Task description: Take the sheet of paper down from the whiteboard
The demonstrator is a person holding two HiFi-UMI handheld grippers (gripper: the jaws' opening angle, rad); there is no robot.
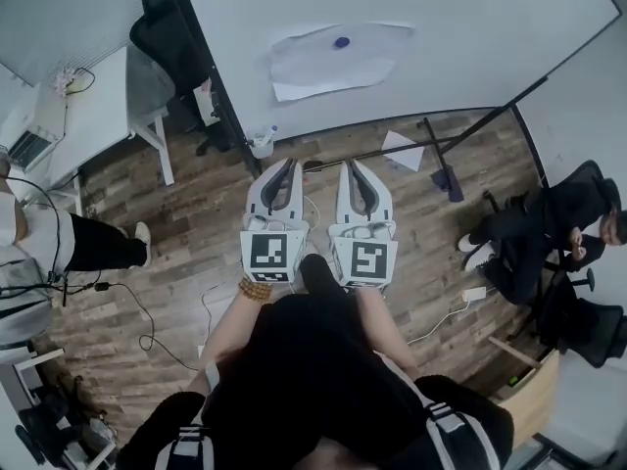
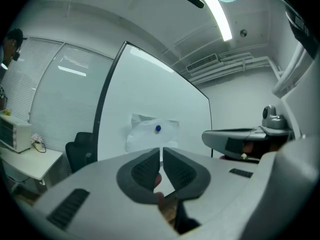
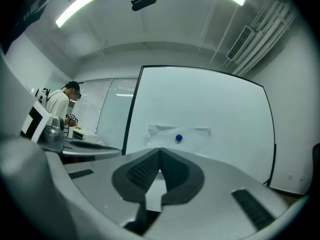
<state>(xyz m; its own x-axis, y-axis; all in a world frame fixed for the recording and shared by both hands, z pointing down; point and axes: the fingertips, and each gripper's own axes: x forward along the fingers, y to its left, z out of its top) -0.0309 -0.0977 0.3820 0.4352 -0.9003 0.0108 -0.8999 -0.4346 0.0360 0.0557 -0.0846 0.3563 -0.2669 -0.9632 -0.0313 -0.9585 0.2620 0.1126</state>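
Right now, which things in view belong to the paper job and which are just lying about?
Job: paper, blue magnet, whiteboard.
Lying about: desk, chair, floor sheet, power strip.

No legible text, labels or numbers anywhere.

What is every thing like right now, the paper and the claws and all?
Sheet of paper: up on the whiteboard, wrinkled, not touched.
Blue magnet: pinning the paper's top.
Left claw: shut, empty, away from the whiteboard.
Right claw: shut, empty, away from the whiteboard.
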